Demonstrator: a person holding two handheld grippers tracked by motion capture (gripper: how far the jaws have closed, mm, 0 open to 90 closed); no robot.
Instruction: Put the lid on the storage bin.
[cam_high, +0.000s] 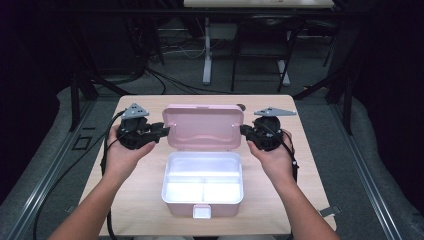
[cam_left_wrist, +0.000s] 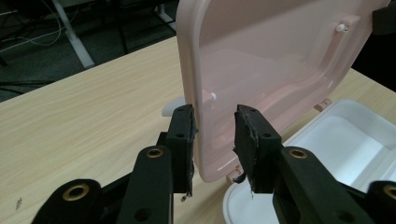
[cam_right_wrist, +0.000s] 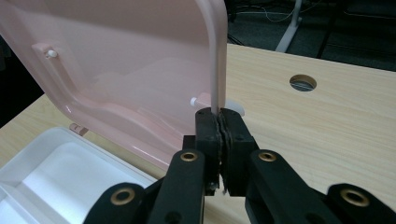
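Lid (cam_high: 202, 126) of the pink box is standing upright, hinged open at the back of its white tray (cam_high: 202, 162), which is sitting mid-table with three empty compartments showing and a small white latch (cam_high: 201, 211) hanging at the near edge.

Over on the lid's right edge, the right gripper (cam_right_wrist: 218, 116) is pinching hard: in the right gripper view its jaws are pressed nearly together with the thin pink rim running straight down between them. The left gripper (cam_left_wrist: 215, 116) is sitting at the lid's left edge with its jaws parted wide; the rim is lying just inside the left jaw, and whether that pad is touching it is hard to tell, while the other jaw is standing clear in front of the lid's inner face.

Both hands, left (cam_high: 125, 150) and right (cam_high: 275, 152), are reaching in from the near side, flanking the box, each with its grey plate uppermost.

Bare wooden table (cam_high: 135, 195) is lying open on both sides of the tray, and behind the lid a round cable hole (cam_right_wrist: 302, 82) is showing near the far edge. Beyond the table, white desk legs (cam_high: 206, 50) and cables are sitting on dark floor.
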